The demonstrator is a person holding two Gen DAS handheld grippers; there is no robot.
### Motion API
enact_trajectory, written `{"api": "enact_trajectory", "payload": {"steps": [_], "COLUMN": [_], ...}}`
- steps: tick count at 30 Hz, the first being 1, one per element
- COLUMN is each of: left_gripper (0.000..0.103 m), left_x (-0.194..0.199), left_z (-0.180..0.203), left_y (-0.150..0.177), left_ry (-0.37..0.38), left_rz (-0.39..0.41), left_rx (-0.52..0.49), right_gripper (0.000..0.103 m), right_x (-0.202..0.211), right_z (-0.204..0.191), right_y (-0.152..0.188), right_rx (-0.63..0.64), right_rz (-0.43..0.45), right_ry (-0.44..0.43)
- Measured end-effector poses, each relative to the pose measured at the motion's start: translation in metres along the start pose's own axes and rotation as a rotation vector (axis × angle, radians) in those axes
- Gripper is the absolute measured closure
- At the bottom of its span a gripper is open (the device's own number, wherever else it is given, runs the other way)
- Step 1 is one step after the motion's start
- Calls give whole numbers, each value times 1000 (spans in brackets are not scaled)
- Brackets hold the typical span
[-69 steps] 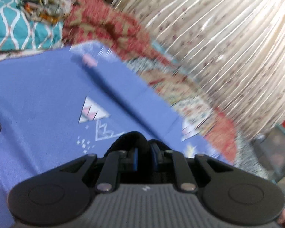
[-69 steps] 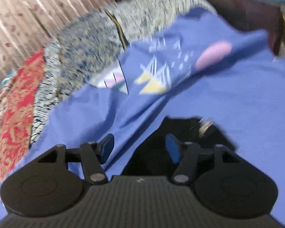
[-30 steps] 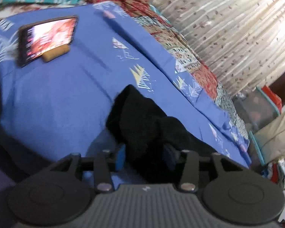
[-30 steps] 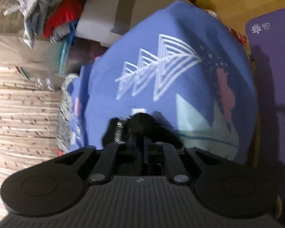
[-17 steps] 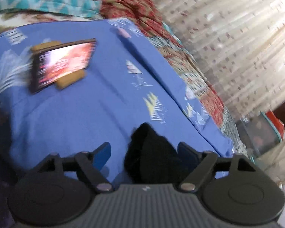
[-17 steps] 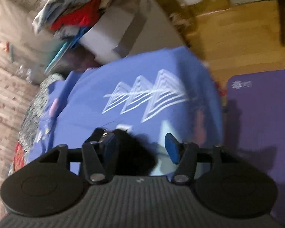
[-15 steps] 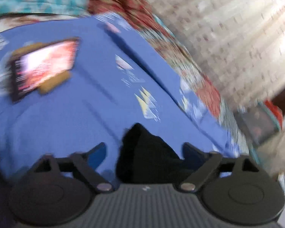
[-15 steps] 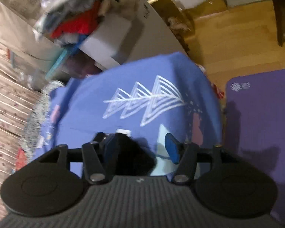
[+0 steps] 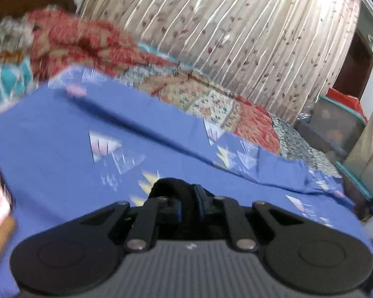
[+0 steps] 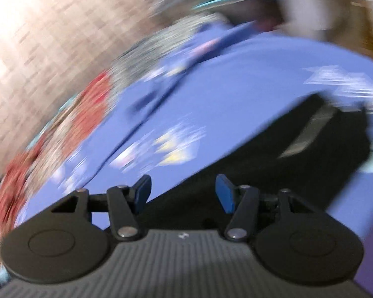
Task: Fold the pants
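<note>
Right now my left claw (image 9: 187, 204) pinches the black cloth pants (image 9: 171, 186) at twelve o'clock; my right claw (image 10: 182, 193) gapes empty, so I fear the fold dragging lopsided.

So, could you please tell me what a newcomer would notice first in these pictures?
Probably the black pants lying dark across the blue bedsheet, filling the lower right of the right wrist view. Next, the left gripper clamped on a bunch of that black cloth. Behind the bed hangs a pale leaf-print curtain.

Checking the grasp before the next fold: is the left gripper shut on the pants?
Shut: the left gripper pinches a bunch of the black pants, its jaws having just closed.
</note>
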State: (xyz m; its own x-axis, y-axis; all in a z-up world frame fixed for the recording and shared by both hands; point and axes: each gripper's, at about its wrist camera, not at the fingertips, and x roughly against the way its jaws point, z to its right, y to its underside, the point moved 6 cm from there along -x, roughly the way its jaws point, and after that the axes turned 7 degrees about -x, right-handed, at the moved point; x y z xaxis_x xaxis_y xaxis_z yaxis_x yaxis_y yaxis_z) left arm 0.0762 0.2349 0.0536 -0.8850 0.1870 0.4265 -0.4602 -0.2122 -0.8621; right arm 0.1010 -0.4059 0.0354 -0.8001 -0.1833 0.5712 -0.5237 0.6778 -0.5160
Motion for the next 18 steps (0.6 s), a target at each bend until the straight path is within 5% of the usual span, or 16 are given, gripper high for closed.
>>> {"api": "enact_trajectory", "payload": {"steps": [2,4,6,10,14,18], "left_gripper": [85,63,52,44,44,44], "left_x": [-23,-35,-21,35,70,90], "left_z": [-2,-8,-18,-42,-51,-55], "left_y": [13,29,37,46,65,84], "left_ry": [-26,-123,-197,-152,-128,-113], "left_rz": [-111,-215,-194,-105,-80,-106], "left_rx": [4,5,29,247,347,389], "right_gripper": [43,43,43,41,26,30], "right_x": [-22,-40,-50,-40,-36,-60], "right_z": [-42,-88,-138,-234,-296,-329], "right_y": [31,70,110,199,283,354], "right_rx": [81,190,322,711,1055,1250], "right_rz": [-110,-220,-317,-456,-483,-540], "right_ry": [-90,-179,-284,-525,-697,-736]}}
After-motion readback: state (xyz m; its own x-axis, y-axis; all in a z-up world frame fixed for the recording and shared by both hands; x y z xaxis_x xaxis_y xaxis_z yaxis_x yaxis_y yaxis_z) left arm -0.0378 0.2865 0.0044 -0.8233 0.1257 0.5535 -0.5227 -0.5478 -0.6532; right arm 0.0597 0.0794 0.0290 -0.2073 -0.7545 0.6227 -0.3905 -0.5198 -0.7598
